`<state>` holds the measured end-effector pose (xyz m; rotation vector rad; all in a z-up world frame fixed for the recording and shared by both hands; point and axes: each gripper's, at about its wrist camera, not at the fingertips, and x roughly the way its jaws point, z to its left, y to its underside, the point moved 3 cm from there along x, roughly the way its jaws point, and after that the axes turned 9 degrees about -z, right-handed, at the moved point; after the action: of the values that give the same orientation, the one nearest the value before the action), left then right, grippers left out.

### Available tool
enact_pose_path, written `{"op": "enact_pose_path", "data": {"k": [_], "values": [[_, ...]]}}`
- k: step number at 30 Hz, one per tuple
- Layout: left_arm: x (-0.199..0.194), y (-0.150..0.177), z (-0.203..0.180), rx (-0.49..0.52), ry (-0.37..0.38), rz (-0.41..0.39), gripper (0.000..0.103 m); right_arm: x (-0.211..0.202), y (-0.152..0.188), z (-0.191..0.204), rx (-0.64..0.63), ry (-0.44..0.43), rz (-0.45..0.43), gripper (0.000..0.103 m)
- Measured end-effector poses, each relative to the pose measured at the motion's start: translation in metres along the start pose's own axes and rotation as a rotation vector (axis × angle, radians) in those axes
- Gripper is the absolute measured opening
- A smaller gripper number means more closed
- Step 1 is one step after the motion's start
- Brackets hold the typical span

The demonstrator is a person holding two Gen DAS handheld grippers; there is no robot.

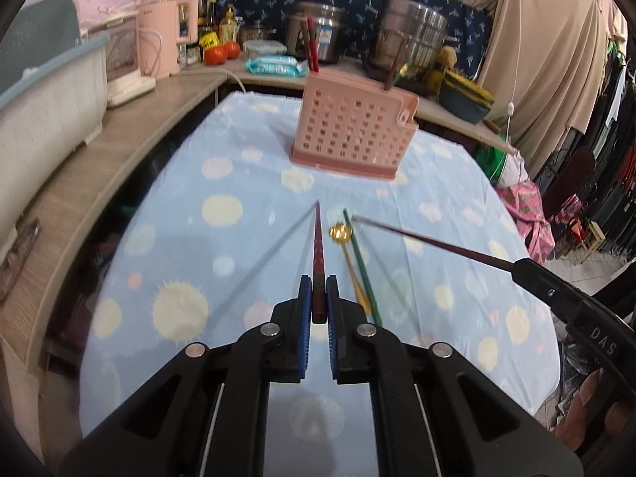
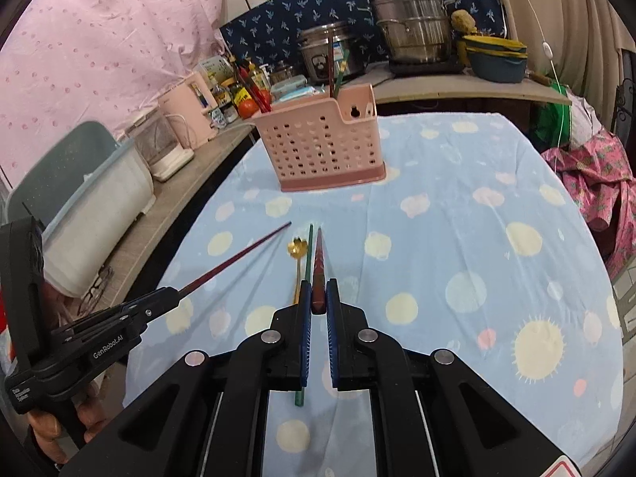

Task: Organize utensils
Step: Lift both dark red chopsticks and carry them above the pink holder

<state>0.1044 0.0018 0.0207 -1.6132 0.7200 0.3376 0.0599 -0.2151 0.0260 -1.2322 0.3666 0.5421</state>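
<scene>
Left wrist view: a pink perforated holder (image 1: 351, 135) stands upright on the bench's blue dotted cloth (image 1: 222, 262), with red chopsticks (image 1: 312, 45) in its left end and a few more sticks (image 1: 397, 73) at its right; the left gripper (image 1: 318, 298) is clamped on a dark red chopstick (image 1: 318, 250); the right gripper (image 2: 318, 298) pinches another red chopstick (image 2: 319, 266); a gold spoon (image 2: 295, 266) and green chopstick (image 2: 308, 254) lie on the cloth just beside it.

Pale blue tablecloth (image 1: 246, 135) dotted with yellow, pink and white spots (some spiky like suns). Pink perforated utensil caddy (image 1: 353, 135). Dark red chopsticks (image 1: 319, 254), a green chopstick (image 1: 359, 258), a gold spoon (image 1: 342, 234). Blue claw pads (image 1: 305, 310).
</scene>
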Motion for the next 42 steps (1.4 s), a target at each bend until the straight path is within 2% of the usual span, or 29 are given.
{"op": "enact_pose_path", "data": {"k": [11,29,42], "values": [[-0.010,-0.073,-0.007,0.011,0.010,-0.162,0.007,-0.007,-0.073,0.011,-0.029,-0.017,-0.147,0.007],[-0.011,-0.164,-0.022,0.053,0.027,-0.318,0.007,0.005,-0.145,0.023,-0.049,-0.034,-0.258,0.007],[-0.004,-0.260,-0.033,0.051,0.033,-0.462,0.007,0.028,-0.246,0.040,-0.058,-0.046,-0.397,0.007]]}}
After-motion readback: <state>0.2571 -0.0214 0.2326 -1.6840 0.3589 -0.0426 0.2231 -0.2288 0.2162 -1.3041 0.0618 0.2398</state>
